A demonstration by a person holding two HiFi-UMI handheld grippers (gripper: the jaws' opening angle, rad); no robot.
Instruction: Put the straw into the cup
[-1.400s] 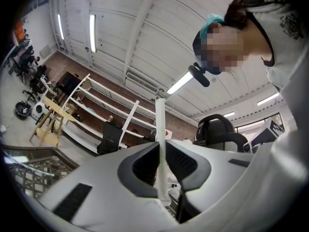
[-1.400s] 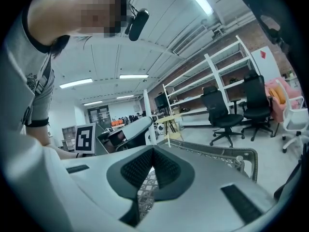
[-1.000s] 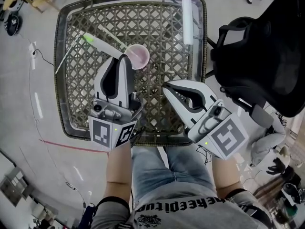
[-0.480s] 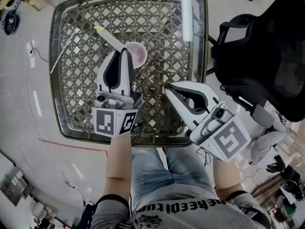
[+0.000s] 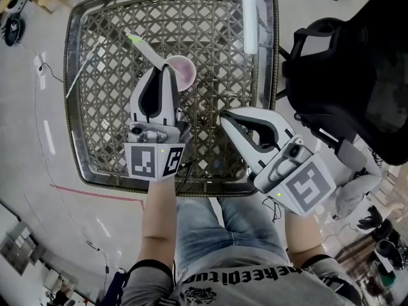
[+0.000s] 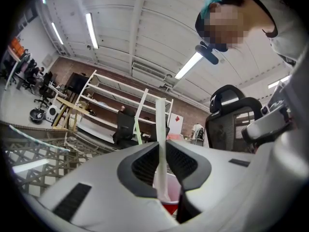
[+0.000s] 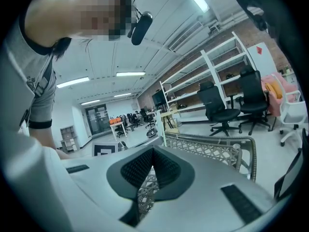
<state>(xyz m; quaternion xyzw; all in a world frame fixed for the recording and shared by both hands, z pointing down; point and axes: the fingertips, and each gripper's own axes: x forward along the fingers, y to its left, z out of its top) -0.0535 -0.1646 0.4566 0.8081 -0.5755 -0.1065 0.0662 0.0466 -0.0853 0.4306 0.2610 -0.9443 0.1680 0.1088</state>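
Observation:
A pink cup [image 5: 183, 70] stands on the wicker table [image 5: 210, 37], left of its middle. My left gripper [image 5: 164, 70] is at the cup's left rim, shut on a white straw [image 5: 145, 51] with a green tip. The straw slants up and to the far left. In the left gripper view the straw [image 6: 161, 144] runs up between the closed jaws, and its lower end sits over the red-looking cup [image 6: 169, 210]. My right gripper [image 5: 224, 116] hovers over the table's near right part, shut with nothing in it [image 7: 153, 154].
A thin white stick [image 5: 80, 75] lies on the table's left side. A long white strip [image 5: 250, 19] shows on the glass at the far right. A black office chair [image 5: 344, 62] stands close to the table's right edge. The person's legs are at the near edge.
The left gripper has tipped the straw steeper, so it looks shorter from above, and has edged closer to the cup. The right gripper has hardly moved.

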